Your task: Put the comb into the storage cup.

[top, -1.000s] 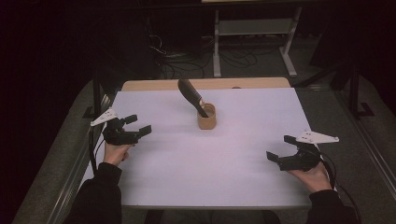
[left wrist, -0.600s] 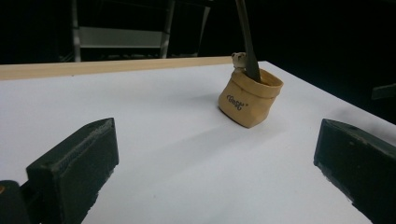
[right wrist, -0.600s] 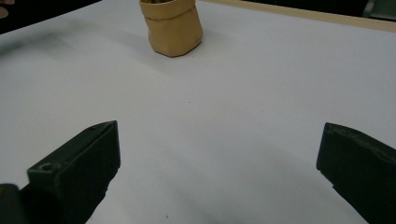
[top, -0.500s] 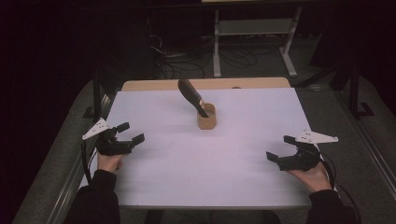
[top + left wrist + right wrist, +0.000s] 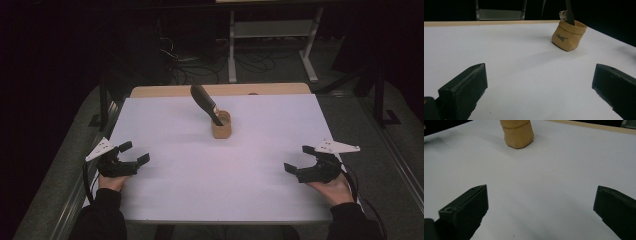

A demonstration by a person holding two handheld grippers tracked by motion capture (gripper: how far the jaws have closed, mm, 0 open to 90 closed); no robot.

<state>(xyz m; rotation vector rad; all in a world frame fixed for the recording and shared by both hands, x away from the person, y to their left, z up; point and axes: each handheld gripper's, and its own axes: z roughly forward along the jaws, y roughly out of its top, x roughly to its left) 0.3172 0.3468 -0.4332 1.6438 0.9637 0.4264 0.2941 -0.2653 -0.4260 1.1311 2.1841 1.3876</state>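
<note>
The left gripper (image 5: 131, 157) has pulled back in the last sec, from about mid-way along the left edge of the table (image 5: 165, 200) to the near left corner. It now rests low, jaws wide apart, nothing btw them. The right gripper (image 5: 303, 160) has not moved, near the front right corner, jaws also apart and empty. The small tan pot (image 5: 221, 126) stands well apart from both, close to the middle of the far edge, with the dark-handled tool (image 5: 204, 101) leaning in it, handle tilted up to the left. I think both hands are w/drawn to rest, so the work w/ the pot looks finished or not begun.
</note>
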